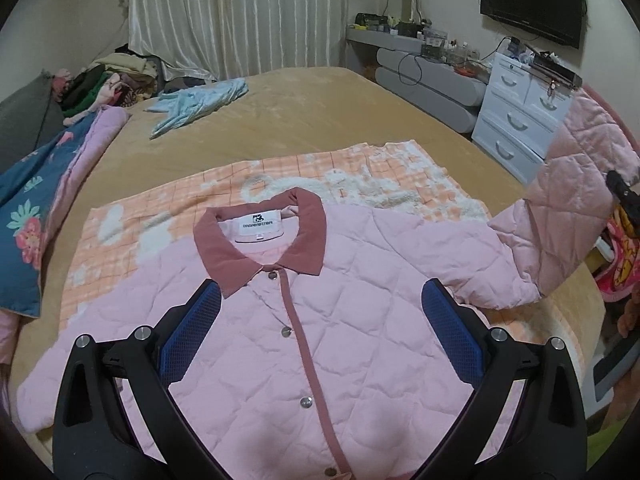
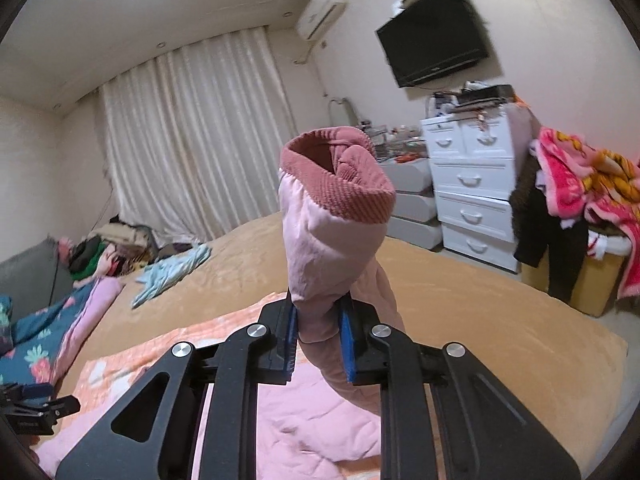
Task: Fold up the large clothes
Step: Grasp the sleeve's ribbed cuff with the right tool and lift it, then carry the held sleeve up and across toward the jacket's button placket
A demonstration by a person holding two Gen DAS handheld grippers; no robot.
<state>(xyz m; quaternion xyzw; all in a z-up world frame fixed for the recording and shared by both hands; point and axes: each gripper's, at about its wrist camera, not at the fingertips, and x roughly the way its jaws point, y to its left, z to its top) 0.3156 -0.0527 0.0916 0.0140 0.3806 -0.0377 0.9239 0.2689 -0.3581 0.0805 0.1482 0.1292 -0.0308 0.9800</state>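
1. Work surface: a bed (image 1: 320, 112) covered by a tan blanket. An orange-and-white checked blanket (image 1: 168, 216) is spread on top of it.
2. Task item: a pink quilted jacket (image 1: 352, 320) lies front-up on the checked blanket, snaps closed, with a dusty-rose collar (image 1: 260, 236) toward the far side of the bed.
3. Left gripper (image 1: 320, 320): hovers above the jacket chest, jaws spread wide, nothing between the blue pads (image 1: 452, 336).
4. Right gripper (image 2: 318, 332): jaws clenched on the jacket's sleeve (image 2: 332, 248), raised off the bed, with the ribbed rose cuff (image 2: 352, 192) pointing upward. The left wrist view shows the same sleeve lifted at the right edge.
5. Bed clutter: a light blue garment (image 1: 200, 104) lies on the far part, a floral quilt (image 1: 36, 208) along the left edge, and a clothes pile (image 1: 108, 80) in the far left corner.
6. Room: white curtains (image 1: 236, 16) cover the far wall. A wall-mounted TV (image 2: 434, 36) hangs above a white drawer unit (image 2: 472, 184). An air conditioner (image 2: 320, 12) is mounted near the ceiling. Bright pink bedding (image 2: 580, 184) is heaped at the right.
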